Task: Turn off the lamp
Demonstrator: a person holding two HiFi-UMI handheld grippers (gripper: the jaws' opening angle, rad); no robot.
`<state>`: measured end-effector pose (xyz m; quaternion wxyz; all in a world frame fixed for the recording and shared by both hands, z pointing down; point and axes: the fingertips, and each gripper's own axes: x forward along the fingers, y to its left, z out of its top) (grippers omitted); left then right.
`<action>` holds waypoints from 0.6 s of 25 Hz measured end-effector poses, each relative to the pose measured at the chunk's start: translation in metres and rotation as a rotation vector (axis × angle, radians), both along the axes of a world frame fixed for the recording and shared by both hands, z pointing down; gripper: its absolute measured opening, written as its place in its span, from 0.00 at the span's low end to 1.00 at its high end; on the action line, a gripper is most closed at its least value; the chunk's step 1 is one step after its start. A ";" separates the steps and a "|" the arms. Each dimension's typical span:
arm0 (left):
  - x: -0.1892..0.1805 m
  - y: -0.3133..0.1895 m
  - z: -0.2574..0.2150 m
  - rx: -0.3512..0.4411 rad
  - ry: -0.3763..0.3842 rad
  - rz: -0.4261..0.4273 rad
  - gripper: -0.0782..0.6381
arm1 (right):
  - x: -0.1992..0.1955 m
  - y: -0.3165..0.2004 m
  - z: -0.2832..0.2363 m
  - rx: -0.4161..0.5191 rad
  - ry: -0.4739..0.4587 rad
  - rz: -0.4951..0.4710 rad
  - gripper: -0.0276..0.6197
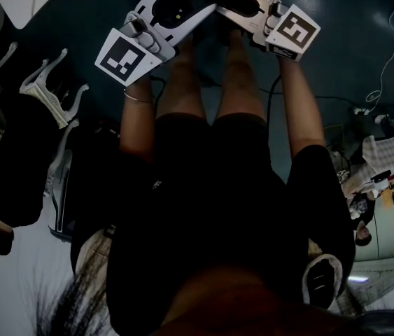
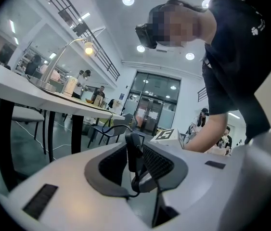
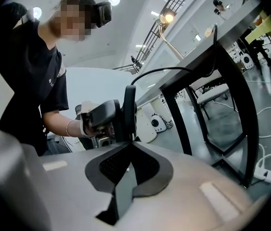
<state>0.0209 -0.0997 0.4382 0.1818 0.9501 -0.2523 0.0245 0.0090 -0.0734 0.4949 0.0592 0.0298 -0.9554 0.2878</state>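
The lamp is lit; its bent metal arm rises from a white table well above and left of my left gripper. From the right gripper view the lamp's glowing head also shows high above the table edge. Both grippers are held low over the floor, tip to tip, in front of the person's knees: the left gripper and right gripper nearly touch. Each has its jaws shut with nothing between them. My right gripper faces the left one.
Black table legs stand close on the right, with a white power strip and cable on the floor. White chairs are at the left. Other people stand further back in the hall.
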 end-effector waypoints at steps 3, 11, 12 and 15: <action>0.001 0.003 0.002 -0.003 -0.006 0.035 0.24 | 0.000 0.002 0.002 0.017 0.011 -0.015 0.05; 0.001 0.003 0.012 -0.034 -0.017 0.050 0.24 | -0.002 0.000 0.003 0.057 0.029 -0.022 0.05; 0.001 0.003 0.014 -0.037 -0.024 0.053 0.24 | -0.002 -0.001 0.003 0.058 0.031 -0.021 0.05; 0.000 0.004 0.016 -0.034 -0.033 0.054 0.24 | -0.003 -0.001 0.004 0.064 0.034 -0.020 0.05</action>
